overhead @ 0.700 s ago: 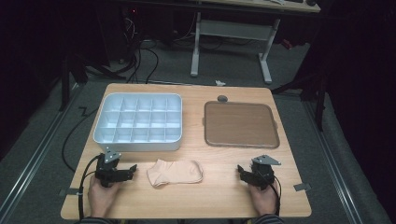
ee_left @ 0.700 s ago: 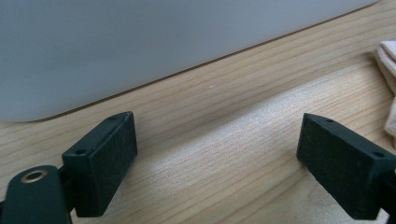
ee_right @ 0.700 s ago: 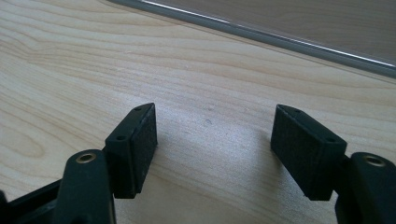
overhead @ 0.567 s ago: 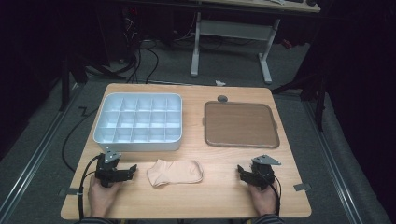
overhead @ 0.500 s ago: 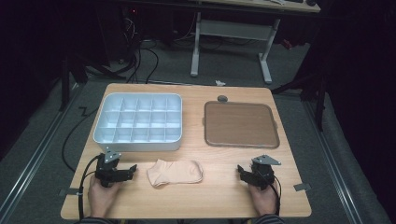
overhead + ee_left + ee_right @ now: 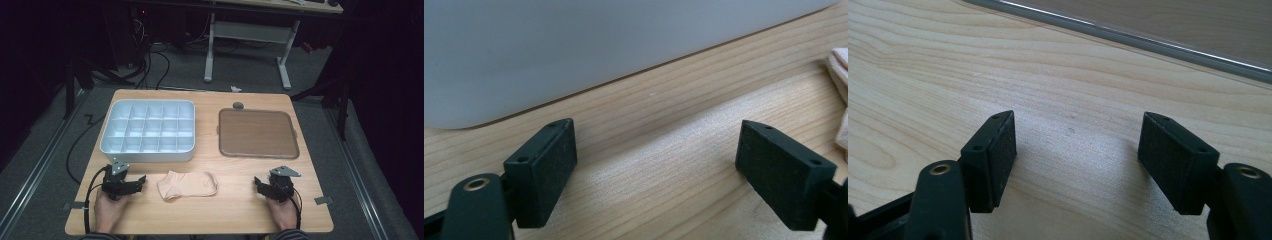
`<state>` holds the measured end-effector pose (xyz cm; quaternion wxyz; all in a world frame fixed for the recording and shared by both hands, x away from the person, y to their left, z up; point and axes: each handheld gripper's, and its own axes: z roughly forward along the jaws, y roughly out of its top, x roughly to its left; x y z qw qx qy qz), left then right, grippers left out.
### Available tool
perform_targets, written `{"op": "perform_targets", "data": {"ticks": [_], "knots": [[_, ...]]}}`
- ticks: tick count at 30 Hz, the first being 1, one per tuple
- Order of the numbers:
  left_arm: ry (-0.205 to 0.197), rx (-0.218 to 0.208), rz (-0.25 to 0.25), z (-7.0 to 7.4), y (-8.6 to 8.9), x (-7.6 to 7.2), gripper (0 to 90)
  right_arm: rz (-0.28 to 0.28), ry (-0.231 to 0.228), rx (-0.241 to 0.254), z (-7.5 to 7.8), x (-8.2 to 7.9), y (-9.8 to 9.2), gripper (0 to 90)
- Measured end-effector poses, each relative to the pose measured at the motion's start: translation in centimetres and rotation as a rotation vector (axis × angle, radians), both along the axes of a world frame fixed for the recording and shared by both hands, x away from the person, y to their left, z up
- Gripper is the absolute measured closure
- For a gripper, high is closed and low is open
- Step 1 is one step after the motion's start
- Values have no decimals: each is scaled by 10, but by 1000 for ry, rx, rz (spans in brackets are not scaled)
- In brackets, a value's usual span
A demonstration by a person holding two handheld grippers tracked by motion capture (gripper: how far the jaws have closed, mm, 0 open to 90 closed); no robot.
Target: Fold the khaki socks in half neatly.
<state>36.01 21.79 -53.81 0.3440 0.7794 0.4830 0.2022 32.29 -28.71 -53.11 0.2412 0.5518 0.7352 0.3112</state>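
nothing's started: the sock lies flat between the left gripper and right gripper, untouched. both sets of jaws gape, gripping nothing (only bare table between them), so the whole pickup is left.

Bright lit table, dark surroundings, sharp close-ups.

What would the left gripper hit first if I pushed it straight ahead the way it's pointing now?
Probably the near wall of the white compartment tray. The left gripper is open over bare table, and the sock lies off to one side.
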Motion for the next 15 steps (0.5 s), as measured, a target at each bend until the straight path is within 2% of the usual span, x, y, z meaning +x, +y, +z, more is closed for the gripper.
{"op": "perform_targets", "data": {"ticks": [10, 15], "knots": [[-1, 0, 4, 0, 0, 0, 176, -5, -3, -7, 0, 0, 1, 320], [-2, 0, 10, 0, 0, 0, 199, -12, -7, -2, 0, 2, -1, 364]]}}
